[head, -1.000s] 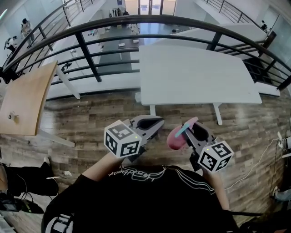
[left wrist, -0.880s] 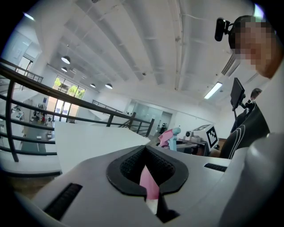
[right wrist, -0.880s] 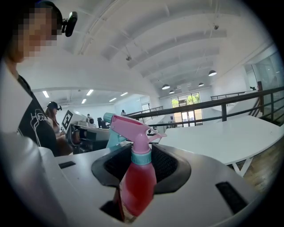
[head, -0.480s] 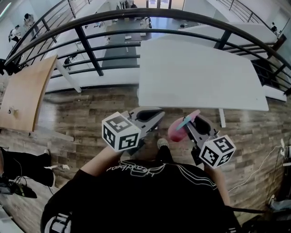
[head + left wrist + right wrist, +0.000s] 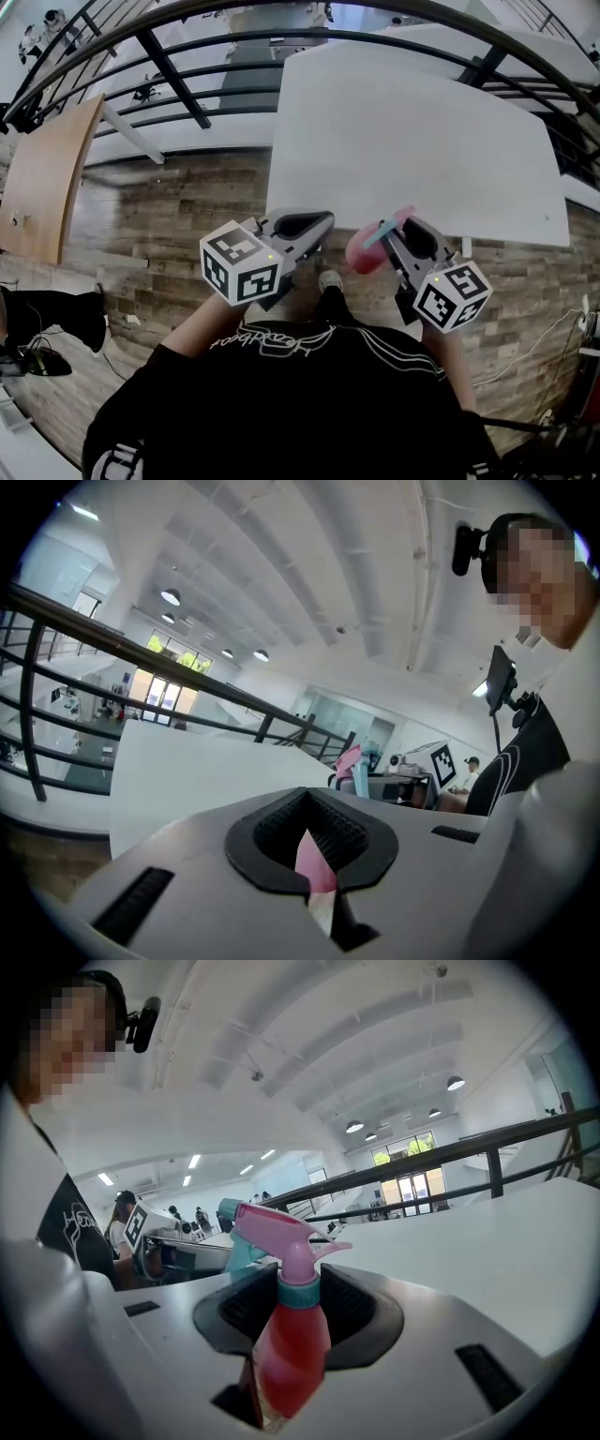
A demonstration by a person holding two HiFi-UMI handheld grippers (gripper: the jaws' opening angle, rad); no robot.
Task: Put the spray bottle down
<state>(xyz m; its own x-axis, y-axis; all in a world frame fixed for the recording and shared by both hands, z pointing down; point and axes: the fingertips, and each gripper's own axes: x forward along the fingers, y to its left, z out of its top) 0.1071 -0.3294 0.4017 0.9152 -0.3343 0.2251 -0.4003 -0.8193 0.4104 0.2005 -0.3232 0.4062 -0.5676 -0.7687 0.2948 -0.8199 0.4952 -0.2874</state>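
We held the spray bottle clamped by its red body in our right gripper, its pink trigger head sticking out past the jaw tips. It hung in the air over the wooden floor, just short of the white table's near edge. Our left gripper hung near it but apart, jaw tips drawn together, with a pink sliver we could not identify in the gap.
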